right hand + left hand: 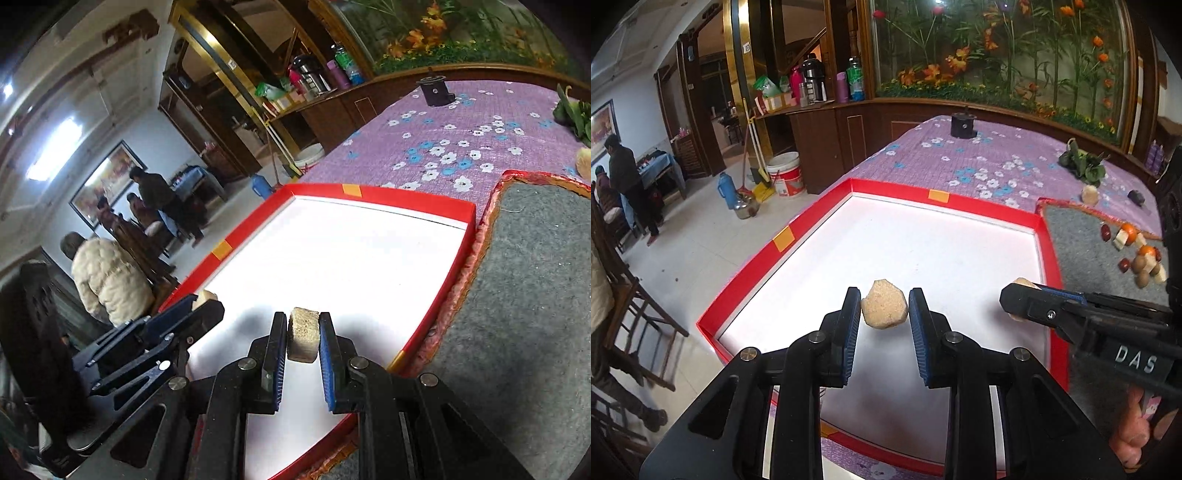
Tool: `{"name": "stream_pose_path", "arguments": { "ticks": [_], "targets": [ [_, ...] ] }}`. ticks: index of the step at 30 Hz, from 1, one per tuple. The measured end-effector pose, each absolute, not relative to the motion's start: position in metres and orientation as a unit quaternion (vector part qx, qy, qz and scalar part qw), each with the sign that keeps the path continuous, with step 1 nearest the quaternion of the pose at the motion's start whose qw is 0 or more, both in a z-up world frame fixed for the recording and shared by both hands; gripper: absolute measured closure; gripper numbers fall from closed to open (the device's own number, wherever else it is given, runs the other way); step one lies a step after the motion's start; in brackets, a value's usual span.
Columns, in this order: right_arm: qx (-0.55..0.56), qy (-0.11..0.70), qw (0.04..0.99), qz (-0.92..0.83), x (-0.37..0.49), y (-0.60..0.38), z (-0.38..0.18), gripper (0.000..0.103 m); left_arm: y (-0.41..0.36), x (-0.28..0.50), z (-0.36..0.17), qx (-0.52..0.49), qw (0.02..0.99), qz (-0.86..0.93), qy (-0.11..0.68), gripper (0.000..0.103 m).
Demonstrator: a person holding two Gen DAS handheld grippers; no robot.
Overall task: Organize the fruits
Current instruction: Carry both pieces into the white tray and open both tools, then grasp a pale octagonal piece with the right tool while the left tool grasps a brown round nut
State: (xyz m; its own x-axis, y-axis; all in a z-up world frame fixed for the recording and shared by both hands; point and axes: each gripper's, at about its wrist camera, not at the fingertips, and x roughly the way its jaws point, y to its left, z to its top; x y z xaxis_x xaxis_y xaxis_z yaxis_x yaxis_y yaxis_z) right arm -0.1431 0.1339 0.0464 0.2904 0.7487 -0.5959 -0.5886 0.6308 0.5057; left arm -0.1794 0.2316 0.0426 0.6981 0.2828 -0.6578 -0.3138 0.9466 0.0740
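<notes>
Fruits: one tan chunk (pixel 884 304) gripped by each gripper's fingers; best lowered onto red tray (pixel 783 240) floor, spaced apart, before release.

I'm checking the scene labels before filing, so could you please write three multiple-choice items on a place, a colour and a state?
1. Where are both grippers?
A. Above the white-floored tray
B. Above the grey mat
C. Beside the black stand

2. What colour is the tray's rim?
A. Blue
B. Red
C. Green

3. How is the left gripper?
A. Wide open, empty
B. Shut on a beige lump
C. Shut on an orange

A: left gripper and right gripper hang over the tray.
B: the rim is red.
B: the lump sits between its jaws.
</notes>
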Motion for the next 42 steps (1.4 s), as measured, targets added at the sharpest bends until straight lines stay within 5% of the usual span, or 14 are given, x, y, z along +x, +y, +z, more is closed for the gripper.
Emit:
{"name": "stream_pose_path", "arguments": {
  "ticks": [2, 6, 8, 23, 37, 42],
  "targets": [
    [0.072, 0.417, 0.809, 0.408, -0.146, 0.137, 0.045, 0.082, 0.231, -0.176, 0.04, -0.019, 0.919, 0.162, 0.359, 0.075],
    [0.079, 0.411, 0.808, 0.416, -0.148, 0.135, 0.044, 0.061, 0.23, -0.174, 0.039, -0.017, 0.918, 0.173, 0.358, 0.047],
    [0.09, 0.4, 0.813, 0.414, -0.147, 0.129, 0.048, 0.059, 0.229, -0.174, 0.042, -0.015, 0.919, 0.177, 0.352, 0.04],
    [0.164, 0.342, 0.871, 0.311, -0.139, -0.022, 0.088, 0.057, 0.137, -0.151, 0.075, 0.044, 0.937, 0.071, 0.339, 0.038],
    [0.274, 0.388, 0.859, 0.192, -0.082, -0.238, 0.051, 0.057, 0.027, -0.085, 0.073, 0.093, 0.917, -0.051, 0.386, 0.034],
    [0.196, 0.412, 0.861, 0.226, -0.084, -0.214, 0.053, 0.057, 0.005, -0.078, 0.056, 0.12, 0.908, -0.058, 0.396, 0.034]
  ]
}}
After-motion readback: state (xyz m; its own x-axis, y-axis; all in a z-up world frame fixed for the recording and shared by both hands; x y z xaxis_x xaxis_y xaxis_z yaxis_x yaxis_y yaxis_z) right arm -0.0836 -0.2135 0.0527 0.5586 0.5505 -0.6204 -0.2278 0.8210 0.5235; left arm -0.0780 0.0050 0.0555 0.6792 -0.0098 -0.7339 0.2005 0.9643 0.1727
